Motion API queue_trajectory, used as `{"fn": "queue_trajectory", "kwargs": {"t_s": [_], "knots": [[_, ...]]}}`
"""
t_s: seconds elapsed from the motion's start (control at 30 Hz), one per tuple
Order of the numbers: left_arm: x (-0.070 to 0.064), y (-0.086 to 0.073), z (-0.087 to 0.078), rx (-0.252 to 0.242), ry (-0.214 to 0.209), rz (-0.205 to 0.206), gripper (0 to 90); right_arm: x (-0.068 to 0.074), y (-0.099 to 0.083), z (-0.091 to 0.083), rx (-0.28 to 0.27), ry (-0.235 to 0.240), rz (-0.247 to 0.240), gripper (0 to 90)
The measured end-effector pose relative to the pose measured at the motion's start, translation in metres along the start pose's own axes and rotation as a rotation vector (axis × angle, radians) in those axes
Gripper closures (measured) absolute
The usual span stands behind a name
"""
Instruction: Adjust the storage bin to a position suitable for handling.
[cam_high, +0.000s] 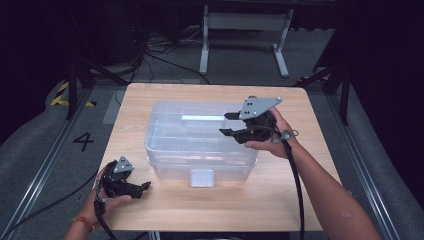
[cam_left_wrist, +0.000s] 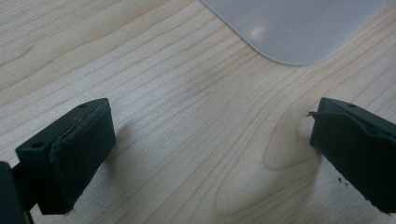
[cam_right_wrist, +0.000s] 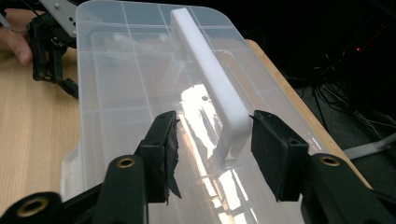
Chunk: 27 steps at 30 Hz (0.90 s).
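A clear plastic storage box (cam_high: 200, 140) with a lid sits in the middle of the wooden table; its lid (cam_right_wrist: 130, 84) carries a white handle (cam_right_wrist: 215, 88) along its top. My right gripper (cam_high: 226, 123) hovers open over the box's right end, its jaws either side of the near end of the handle (cam_high: 202, 118) without touching it. My left gripper (cam_high: 146, 186) rests open just above the table at the front left, clear of the box. In the left gripper view its pads (cam_left_wrist: 79, 149) stand wide apart over bare wood, with a corner of the box (cam_left_wrist: 294, 28) beyond.
The wooden table (cam_high: 300, 200) has bare room in front of and beside the box. A grey latch (cam_high: 202, 177) sits on the box's front side. Beyond the table are dark floor, cables and a white table frame (cam_high: 245, 30).
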<state>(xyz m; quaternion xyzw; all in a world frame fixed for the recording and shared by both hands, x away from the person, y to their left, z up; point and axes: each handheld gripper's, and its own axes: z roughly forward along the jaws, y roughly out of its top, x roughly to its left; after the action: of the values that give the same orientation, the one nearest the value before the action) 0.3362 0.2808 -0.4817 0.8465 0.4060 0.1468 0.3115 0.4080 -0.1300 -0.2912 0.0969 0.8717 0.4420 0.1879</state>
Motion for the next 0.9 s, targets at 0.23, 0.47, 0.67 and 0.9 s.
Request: {"fn": "queue_trajectory", "kwargs": {"t_s": [0.23, 0.47, 0.67, 0.9], "knots": [[-0.001, 0.001, 0.000, 0.006, 0.007, -0.008, 0.5, -0.003, 0.003, 0.010, 0.034, 0.006, -0.008, 56.2], [-0.002, 0.001, -0.002, 0.010, 0.016, -0.016, 3.2, -0.001, 0.008, 0.019, 0.085, -0.040, -0.010, 64.2], [-0.004, 0.001, -0.004, -0.027, 0.015, -0.032, 16.1, -0.003, 0.008, 0.024, 0.112, -0.054, -0.002, 71.0], [-0.011, 0.007, -0.015, -0.106, -0.010, -0.018, 24.0, -0.005, 0.006, 0.023, 0.089, -0.056, 0.017, 74.8]]}}
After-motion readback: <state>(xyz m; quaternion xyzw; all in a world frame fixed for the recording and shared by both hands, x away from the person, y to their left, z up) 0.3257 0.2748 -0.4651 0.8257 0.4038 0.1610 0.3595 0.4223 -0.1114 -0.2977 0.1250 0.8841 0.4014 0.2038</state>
